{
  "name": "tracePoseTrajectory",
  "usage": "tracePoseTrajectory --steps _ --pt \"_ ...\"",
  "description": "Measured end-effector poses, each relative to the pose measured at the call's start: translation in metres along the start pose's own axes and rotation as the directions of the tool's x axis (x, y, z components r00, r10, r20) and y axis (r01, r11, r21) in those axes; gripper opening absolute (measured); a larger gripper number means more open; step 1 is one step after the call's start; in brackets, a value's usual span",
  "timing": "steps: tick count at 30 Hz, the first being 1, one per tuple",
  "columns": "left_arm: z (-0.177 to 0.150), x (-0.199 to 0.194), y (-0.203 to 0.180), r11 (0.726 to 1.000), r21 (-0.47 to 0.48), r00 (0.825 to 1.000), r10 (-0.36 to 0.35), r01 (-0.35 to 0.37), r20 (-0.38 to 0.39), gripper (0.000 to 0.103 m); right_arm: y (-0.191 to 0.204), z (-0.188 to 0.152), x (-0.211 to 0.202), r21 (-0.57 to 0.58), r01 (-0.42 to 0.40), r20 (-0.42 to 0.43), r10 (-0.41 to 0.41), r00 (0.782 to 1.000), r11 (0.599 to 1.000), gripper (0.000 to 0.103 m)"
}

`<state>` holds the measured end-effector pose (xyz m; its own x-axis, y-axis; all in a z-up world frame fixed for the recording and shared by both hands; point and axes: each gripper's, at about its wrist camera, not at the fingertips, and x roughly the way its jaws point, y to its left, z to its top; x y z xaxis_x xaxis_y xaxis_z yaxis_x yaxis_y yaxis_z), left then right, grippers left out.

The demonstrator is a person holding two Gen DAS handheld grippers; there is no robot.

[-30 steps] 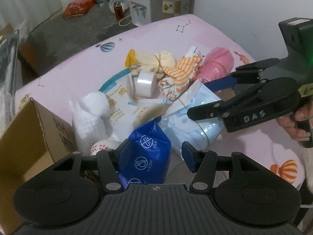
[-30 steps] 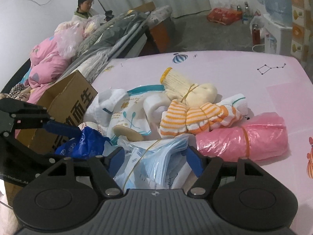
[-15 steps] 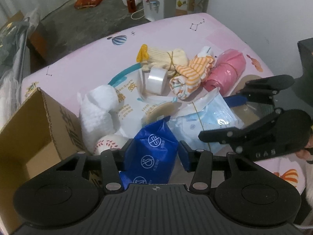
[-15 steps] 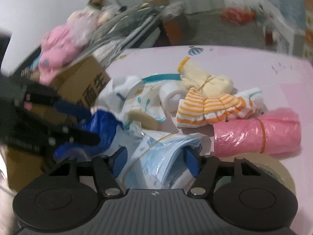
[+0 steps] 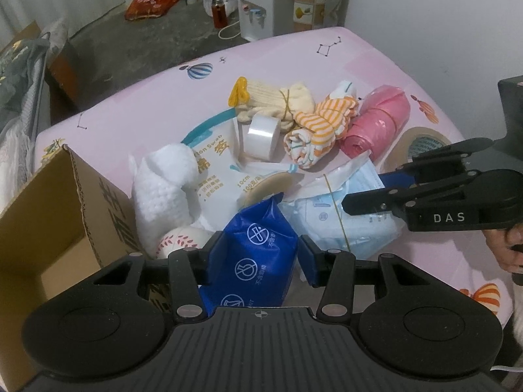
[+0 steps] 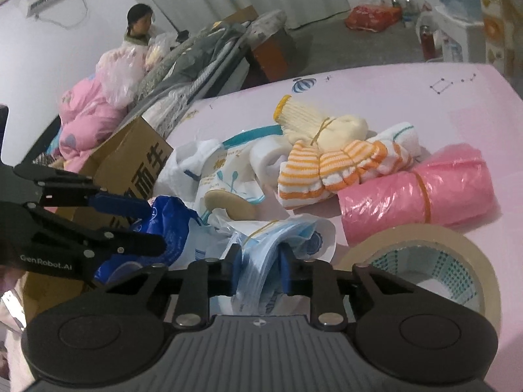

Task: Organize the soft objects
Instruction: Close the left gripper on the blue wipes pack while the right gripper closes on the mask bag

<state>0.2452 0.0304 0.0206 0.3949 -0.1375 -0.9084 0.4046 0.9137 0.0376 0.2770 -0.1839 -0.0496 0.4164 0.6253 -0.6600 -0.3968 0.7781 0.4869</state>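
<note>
Blue packet (image 5: 258,254) clamped in left claw (image 5: 258,254); right claw (image 6: 260,269) just closed, pinching mask pack (image 6: 278,248)

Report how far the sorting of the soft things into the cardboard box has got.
Done: nothing shows inside the cardboard box yet. In hand: the left gripper is shut on the blue pack; the right gripper, just closed, pinches the bag of face masks. Left: gloves, striped socks, pink roll, white knit toy.

We are reading "DAS" on the right gripper (image 5: 376,192), "GenRobot.AI" on the left gripper (image 6: 153,225), and "Swab", "10cm" and "100" on the white swab packet (image 5: 222,170).
</note>
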Motion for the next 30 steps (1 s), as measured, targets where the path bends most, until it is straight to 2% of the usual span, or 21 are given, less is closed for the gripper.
tracePoseTrajectory --steps 3,5,10,11,15,16,20,26,30 --pt "0.0 0.0 -0.004 1.0 0.013 1.0 0.017 -0.017 -0.001 0.046 0.001 -0.002 0.0 0.004 -0.001 0.017 0.001 1.0 1.0 0.015" --pt "-0.001 -0.002 -0.01 0.999 0.033 0.999 0.034 -0.034 0.015 0.031 0.004 -0.004 -0.001 -0.002 0.018 0.038 -0.018 0.999 1.0 0.015" --pt "-0.008 -0.007 -0.029 0.99 0.124 0.996 0.065 -0.071 0.053 0.02 0.015 -0.004 -0.008 -0.028 0.012 0.077 -0.01 0.997 1.0 0.015" --pt "-0.011 -0.007 -0.032 0.988 0.135 0.996 0.068 -0.075 0.059 0.015 0.016 -0.004 -0.01 -0.025 0.007 0.081 -0.005 0.997 1.0 0.015" --pt "-0.013 -0.011 -0.039 0.987 0.141 0.995 0.073 -0.082 0.069 0.006 0.016 -0.003 -0.015 -0.024 -0.007 0.096 0.009 0.995 1.0 0.015" --pt "-0.013 -0.012 -0.04 0.987 0.138 0.995 0.069 -0.078 0.07 0.001 0.015 -0.003 -0.016 -0.02 -0.009 0.101 0.011 0.995 1.0 0.015" --pt "-0.014 -0.015 -0.043 0.989 0.132 0.995 0.065 -0.074 0.07 0.0 0.013 -0.003 -0.024 -0.016 -0.032 0.127 0.034 0.991 0.999 0.014" --pt "-0.008 -0.017 -0.034 0.997 0.055 0.997 0.049 -0.053 0.063 0.0 0.017 -0.002 -0.029 -0.028 -0.034 0.139 0.037 0.99 0.999 0.014" --pt "-0.006 -0.018 -0.032 0.997 0.065 0.998 0.04 -0.043 0.046 0.001 0.015 -0.002 -0.029 -0.031 -0.034 0.141 0.038 0.989 0.999 0.014"
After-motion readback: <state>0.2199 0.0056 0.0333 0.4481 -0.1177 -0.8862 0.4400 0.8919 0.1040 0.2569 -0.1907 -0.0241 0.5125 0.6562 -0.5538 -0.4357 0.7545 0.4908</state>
